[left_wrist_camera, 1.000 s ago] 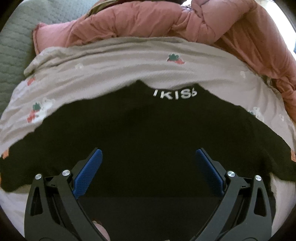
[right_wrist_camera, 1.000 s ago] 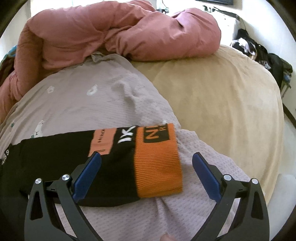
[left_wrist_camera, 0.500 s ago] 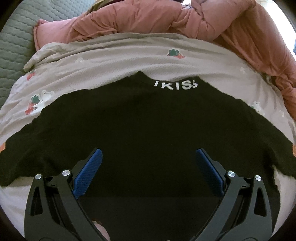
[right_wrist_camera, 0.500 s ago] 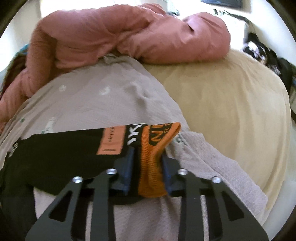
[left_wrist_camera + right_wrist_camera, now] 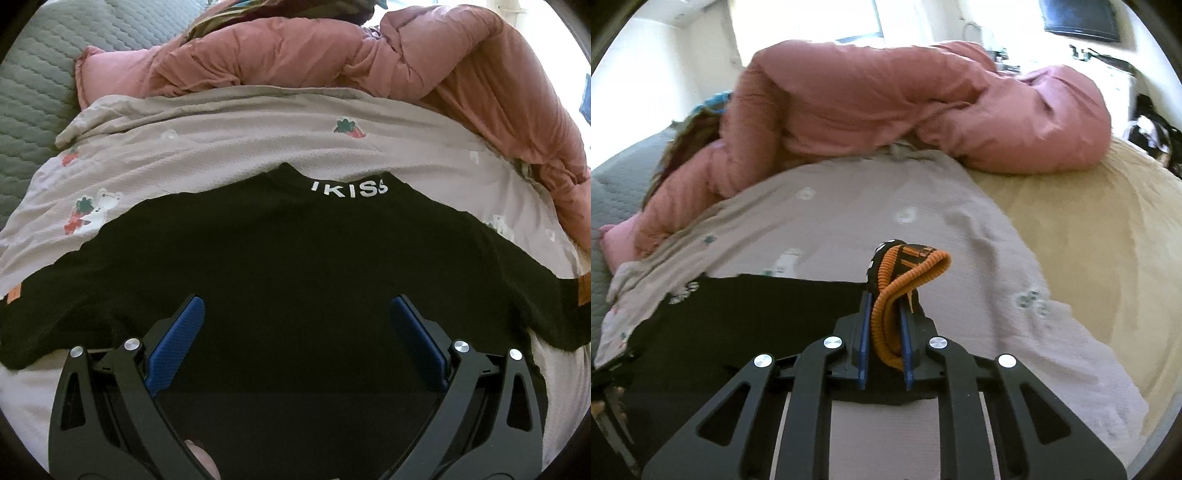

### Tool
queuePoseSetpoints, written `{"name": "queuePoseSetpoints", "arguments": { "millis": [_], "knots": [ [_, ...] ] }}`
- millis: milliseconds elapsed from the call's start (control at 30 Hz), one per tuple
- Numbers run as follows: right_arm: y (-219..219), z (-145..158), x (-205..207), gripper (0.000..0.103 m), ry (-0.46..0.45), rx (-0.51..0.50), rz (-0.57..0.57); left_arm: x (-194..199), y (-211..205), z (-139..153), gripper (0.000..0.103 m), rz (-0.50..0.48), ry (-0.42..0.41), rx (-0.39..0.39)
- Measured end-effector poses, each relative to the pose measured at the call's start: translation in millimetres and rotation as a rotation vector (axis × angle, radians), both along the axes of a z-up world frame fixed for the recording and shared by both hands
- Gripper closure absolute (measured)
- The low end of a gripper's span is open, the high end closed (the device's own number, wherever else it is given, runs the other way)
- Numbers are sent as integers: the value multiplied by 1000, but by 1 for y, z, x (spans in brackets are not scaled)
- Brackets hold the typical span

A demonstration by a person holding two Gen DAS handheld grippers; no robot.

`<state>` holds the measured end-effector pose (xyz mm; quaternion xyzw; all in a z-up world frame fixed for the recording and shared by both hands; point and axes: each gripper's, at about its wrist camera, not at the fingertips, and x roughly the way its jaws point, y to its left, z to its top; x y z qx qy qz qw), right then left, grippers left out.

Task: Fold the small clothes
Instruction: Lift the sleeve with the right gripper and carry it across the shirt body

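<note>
A small black sweater (image 5: 288, 258) with white letters on its collar (image 5: 349, 189) lies flat on a grey printed blanket (image 5: 229, 144). My left gripper (image 5: 295, 321) is open just above the sweater's middle, holding nothing. My right gripper (image 5: 884, 321) is shut on the sweater's orange ribbed cuff (image 5: 908, 273) and holds it lifted off the blanket, with the black sleeve (image 5: 757, 314) trailing to the left.
A bunched pink duvet (image 5: 332, 55) lies along the far side of the blanket; it also shows in the right wrist view (image 5: 886, 107). A beige sheet (image 5: 1100, 236) covers the bed to the right. A grey quilted cover (image 5: 33, 85) lies at the left.
My right gripper closed on the orange cuff and lifted it up off the blanket. My left gripper stayed open and drew back slightly over the sweater.
</note>
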<state>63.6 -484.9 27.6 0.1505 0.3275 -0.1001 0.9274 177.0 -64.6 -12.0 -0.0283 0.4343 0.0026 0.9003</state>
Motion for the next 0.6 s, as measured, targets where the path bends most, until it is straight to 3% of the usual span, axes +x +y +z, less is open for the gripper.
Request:
{"name": "queuePoseSetpoints", "arguments": {
  "millis": [400,600],
  "knots": [
    [95,28,40,90,-68,67,259,-8,24,-1,8,13,13,-58],
    [149,32,64,90,-58,80,370,-12,41,-5,8,18,14,-80]
  ]
}}
